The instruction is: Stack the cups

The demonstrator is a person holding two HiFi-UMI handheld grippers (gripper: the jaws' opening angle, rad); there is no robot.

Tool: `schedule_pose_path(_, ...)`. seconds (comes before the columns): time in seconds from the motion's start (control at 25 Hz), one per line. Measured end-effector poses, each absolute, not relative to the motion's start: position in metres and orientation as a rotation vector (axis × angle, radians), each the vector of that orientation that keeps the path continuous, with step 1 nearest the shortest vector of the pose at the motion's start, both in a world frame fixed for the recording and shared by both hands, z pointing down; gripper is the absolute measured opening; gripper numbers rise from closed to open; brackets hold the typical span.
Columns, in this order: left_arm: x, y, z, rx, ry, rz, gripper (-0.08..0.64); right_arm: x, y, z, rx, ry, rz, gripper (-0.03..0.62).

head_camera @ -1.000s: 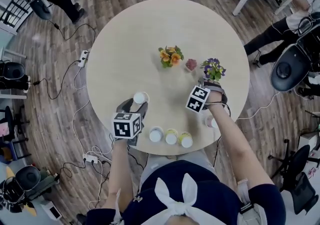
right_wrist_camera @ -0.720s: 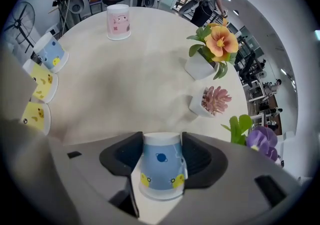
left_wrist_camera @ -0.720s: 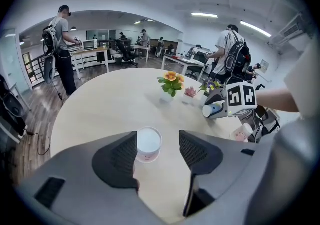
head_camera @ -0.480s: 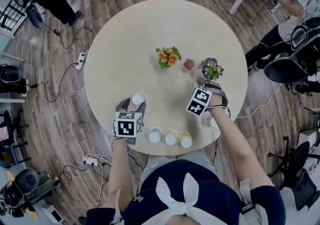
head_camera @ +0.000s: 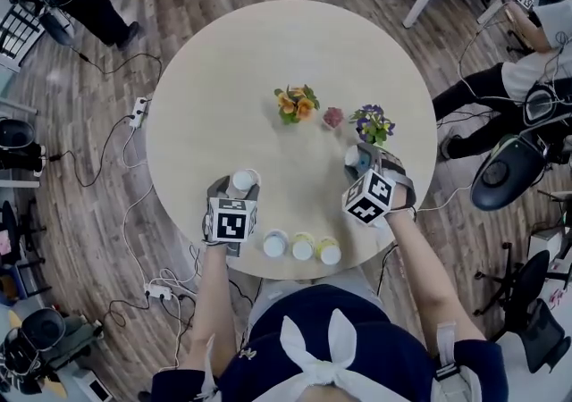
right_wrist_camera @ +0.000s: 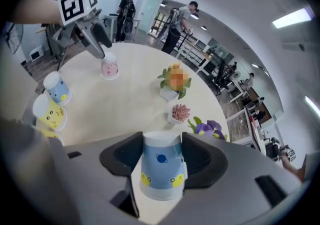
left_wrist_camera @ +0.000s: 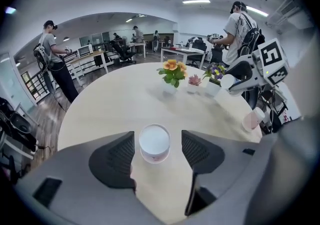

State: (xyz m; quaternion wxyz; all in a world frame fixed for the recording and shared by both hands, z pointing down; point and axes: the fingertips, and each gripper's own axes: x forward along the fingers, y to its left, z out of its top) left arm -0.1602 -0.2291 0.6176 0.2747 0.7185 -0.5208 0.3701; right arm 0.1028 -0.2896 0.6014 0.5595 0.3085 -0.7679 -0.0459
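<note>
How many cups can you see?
6: inverted cup between the left gripper's jaws, just opened wider; three cups at near edge; blue cup in the right gripper; pink cup at right edge.

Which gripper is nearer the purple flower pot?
Right. The right gripper, holding a blue cup, is right beside the purple flower pot; the left gripper is far to its left, jaws just opening around a pink cup.

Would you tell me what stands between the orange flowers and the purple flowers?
A small pink plant stands between the orange flowers and the purple flowers; the head view shows it.
</note>
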Motion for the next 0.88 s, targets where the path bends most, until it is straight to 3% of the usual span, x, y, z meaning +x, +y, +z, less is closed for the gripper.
schedule_pose_path(0.88, -0.153, -0.234, 0.647, 1.948, -1.322, 1.163, 0.287, 0.107, -0.223, 0.535, 1.061, -2.191, 0.292, 0.252)
